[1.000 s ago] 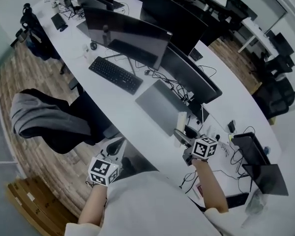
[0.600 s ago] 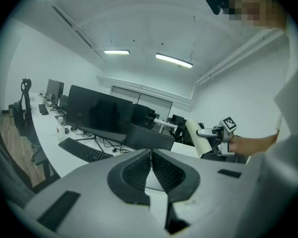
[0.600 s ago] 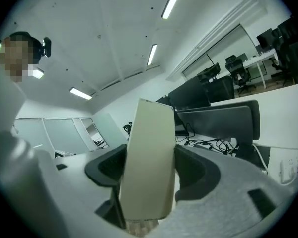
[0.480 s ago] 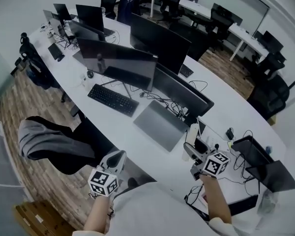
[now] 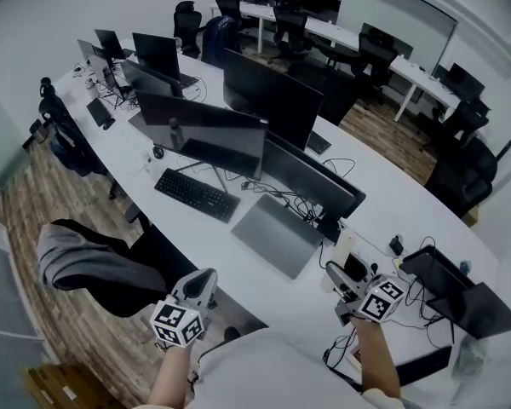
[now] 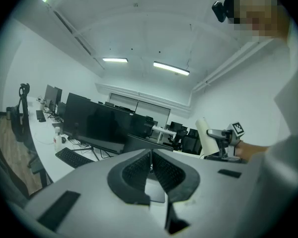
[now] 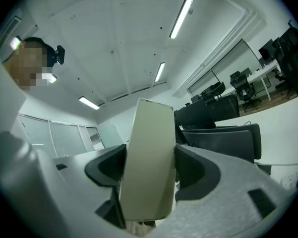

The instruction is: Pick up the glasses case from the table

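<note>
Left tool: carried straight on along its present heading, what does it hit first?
Most likely the dark monitor on the white desk; the left tool, jaws shut and empty, aims at it in the left gripper view. Depth is unclear, so the desk's near edge might come first.

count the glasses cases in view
1: a cream glasses case, standing upright, clamped between the jaws of the right gripper and raised clear of the white desk. Another could be hidden behind the monitors.
</note>
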Action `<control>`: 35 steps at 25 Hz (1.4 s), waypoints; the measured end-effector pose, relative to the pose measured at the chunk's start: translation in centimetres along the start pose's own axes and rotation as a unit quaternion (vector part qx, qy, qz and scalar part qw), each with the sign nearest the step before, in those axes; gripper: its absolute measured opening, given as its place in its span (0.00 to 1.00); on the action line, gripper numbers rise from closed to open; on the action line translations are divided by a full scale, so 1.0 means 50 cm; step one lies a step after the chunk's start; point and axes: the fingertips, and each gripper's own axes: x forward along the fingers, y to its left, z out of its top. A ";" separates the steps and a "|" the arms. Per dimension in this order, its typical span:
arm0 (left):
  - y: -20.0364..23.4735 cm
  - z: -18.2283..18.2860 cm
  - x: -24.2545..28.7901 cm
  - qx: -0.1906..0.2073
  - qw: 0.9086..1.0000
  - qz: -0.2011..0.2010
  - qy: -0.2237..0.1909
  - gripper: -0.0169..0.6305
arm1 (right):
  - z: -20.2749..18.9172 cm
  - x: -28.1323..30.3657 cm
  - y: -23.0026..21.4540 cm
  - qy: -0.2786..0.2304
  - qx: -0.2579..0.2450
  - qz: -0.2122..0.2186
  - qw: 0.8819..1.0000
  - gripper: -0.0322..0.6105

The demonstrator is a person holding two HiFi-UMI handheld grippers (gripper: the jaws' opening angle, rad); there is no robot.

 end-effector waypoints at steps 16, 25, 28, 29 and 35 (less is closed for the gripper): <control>-0.001 0.002 0.010 0.003 1.000 0.001 -0.002 0.04 | 0.022 -0.013 -0.008 -0.032 0.015 0.002 0.999 0.53; 0.001 0.005 0.017 0.004 1.000 0.001 -0.002 0.05 | 0.019 -0.008 -0.011 -0.029 0.013 0.002 1.000 0.53; 0.002 0.002 0.017 0.002 1.000 0.002 -0.001 0.05 | 0.019 -0.008 -0.010 -0.029 0.012 0.003 1.000 0.53; 0.002 0.001 0.017 0.001 1.000 0.002 0.000 0.04 | 0.018 -0.008 -0.010 -0.030 0.012 0.003 0.999 0.53; -0.002 -0.008 0.021 -0.002 1.000 0.000 0.002 0.04 | 0.014 -0.004 -0.008 -0.029 0.016 0.007 0.999 0.53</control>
